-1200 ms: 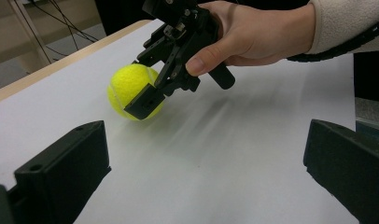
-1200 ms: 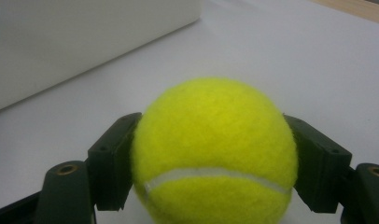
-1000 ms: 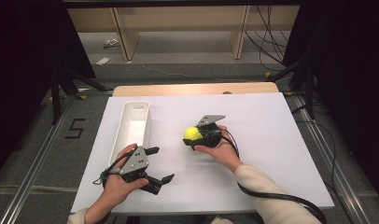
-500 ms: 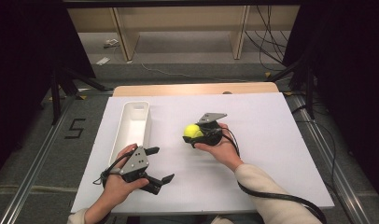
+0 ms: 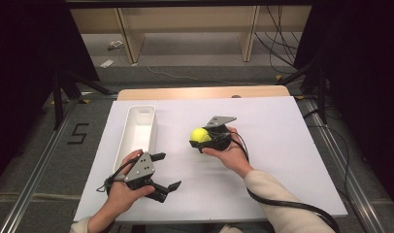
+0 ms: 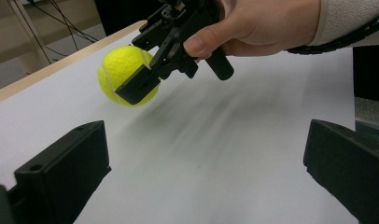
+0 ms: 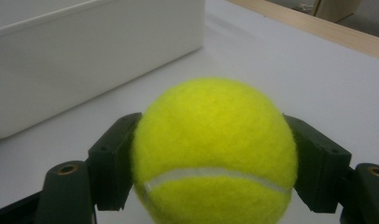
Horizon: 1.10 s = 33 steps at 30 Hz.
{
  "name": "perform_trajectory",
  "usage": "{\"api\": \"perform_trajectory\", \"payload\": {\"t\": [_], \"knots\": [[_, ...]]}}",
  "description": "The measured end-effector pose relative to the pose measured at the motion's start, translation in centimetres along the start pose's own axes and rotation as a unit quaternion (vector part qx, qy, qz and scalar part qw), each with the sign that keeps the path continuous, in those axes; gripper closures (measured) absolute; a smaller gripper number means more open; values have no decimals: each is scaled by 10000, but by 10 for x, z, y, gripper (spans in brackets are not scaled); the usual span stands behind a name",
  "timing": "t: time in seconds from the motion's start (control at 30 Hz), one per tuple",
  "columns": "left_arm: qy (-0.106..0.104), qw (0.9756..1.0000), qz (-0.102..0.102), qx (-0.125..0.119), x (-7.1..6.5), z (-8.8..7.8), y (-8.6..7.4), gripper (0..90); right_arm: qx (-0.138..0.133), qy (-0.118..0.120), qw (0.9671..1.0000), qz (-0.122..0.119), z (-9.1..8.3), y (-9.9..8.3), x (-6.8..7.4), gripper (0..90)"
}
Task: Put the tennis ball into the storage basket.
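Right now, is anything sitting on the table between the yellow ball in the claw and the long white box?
No, nothing visible is in the way. The right claw holds the tennis ball, and only bare white table lies between it and the white bin. The left claw sits open nearer the person, off that path.

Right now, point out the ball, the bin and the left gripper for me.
ball (image 7: 211, 149), right gripper view, middle of its yellow felt.
bin (image 5: 147, 110), high view, far rim.
left gripper (image 5: 166, 171), high view, midway between its open fingertips.
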<state>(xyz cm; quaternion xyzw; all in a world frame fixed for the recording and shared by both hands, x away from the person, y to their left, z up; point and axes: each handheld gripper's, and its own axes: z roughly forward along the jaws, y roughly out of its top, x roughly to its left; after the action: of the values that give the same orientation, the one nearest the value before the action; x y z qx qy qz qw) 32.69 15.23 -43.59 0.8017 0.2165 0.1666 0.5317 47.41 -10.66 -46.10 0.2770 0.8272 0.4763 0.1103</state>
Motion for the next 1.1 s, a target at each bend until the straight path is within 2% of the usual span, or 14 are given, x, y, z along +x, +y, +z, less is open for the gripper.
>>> {"api": "perform_trajectory", "payload": {"t": [1.1], "knots": [[0, 10000, 10, -6, 0, -1, 0, 0, -148, 69, 9998, -82, -4, 8, 6, 269]]}}
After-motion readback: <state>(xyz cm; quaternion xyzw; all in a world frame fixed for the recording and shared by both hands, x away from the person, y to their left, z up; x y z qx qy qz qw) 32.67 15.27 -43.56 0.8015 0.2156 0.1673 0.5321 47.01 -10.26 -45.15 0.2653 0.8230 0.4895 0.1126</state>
